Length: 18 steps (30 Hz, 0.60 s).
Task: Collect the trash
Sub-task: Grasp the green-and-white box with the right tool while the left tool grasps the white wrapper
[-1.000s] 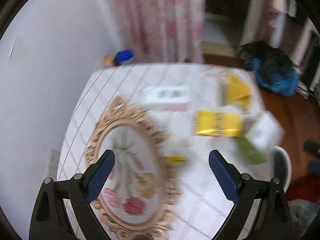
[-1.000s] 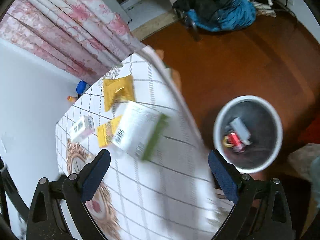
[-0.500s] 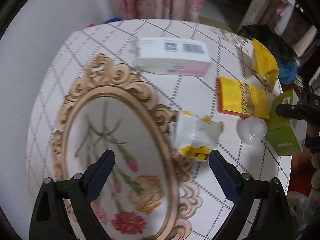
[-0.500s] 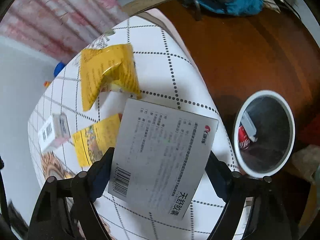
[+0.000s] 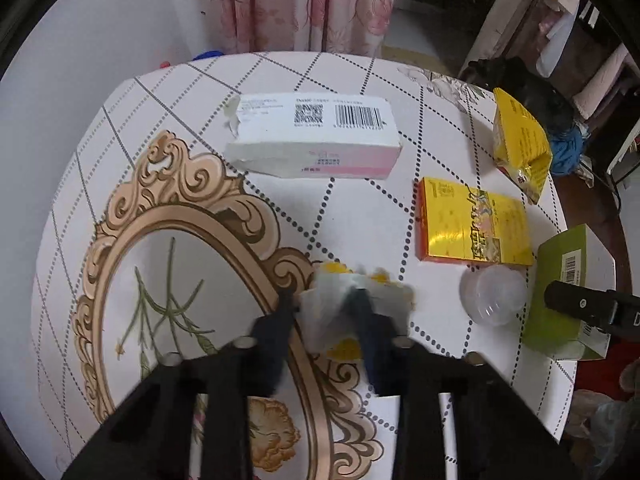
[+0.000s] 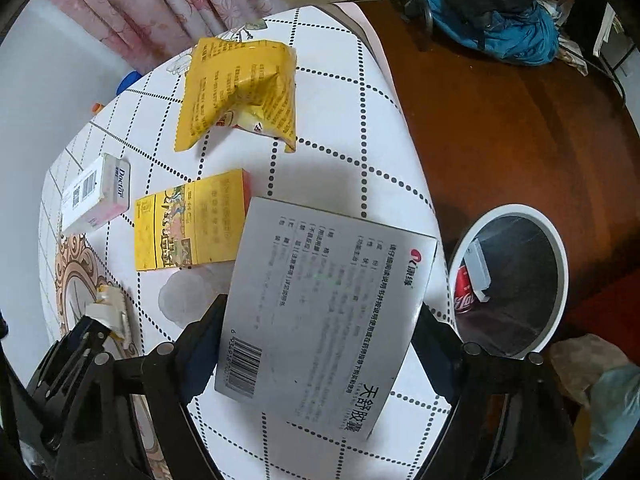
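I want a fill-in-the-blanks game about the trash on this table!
1. The right gripper is shut on the grey and ____ box.
2. The left gripper pinches a crumpled ____.
3. The red cola can lies inside the white ____.
4. The gold box lies beside a clear plastic ____.

Missing words: green; wrapper; bin; cup

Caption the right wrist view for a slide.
Right gripper clamps a grey-and-green medicine box above the table edge, beside the white bin.

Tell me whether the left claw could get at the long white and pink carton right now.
Probably not yet: the left claw is shut on a crumpled white and yellow wrapper. The carton lies unobstructed ahead.
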Each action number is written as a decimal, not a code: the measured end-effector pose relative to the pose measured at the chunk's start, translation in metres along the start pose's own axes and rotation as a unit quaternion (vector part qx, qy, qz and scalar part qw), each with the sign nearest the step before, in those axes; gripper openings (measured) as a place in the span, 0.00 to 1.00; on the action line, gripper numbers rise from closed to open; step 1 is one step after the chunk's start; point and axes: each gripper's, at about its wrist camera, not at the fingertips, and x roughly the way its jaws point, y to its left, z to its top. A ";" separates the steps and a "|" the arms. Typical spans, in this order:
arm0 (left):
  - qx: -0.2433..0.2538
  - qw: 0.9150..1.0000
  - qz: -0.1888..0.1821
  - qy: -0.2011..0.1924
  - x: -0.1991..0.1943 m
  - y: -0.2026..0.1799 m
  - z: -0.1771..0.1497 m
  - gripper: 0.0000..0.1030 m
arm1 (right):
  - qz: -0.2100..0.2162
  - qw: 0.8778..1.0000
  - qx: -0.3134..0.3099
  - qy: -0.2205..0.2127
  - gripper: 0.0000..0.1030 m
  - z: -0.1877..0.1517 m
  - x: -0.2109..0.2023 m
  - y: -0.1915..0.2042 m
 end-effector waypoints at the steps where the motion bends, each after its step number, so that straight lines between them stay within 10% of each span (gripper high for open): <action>1: 0.001 1.000 0.002 -0.002 -0.001 0.001 0.002 0.21 | 0.002 1.000 0.000 -0.003 0.82 0.001 -0.001 -0.001; 18: 0.038 0.994 0.026 -0.094 -0.083 -0.011 0.001 0.17 | 0.027 0.995 -0.049 -0.088 0.80 -0.050 -0.071 0.002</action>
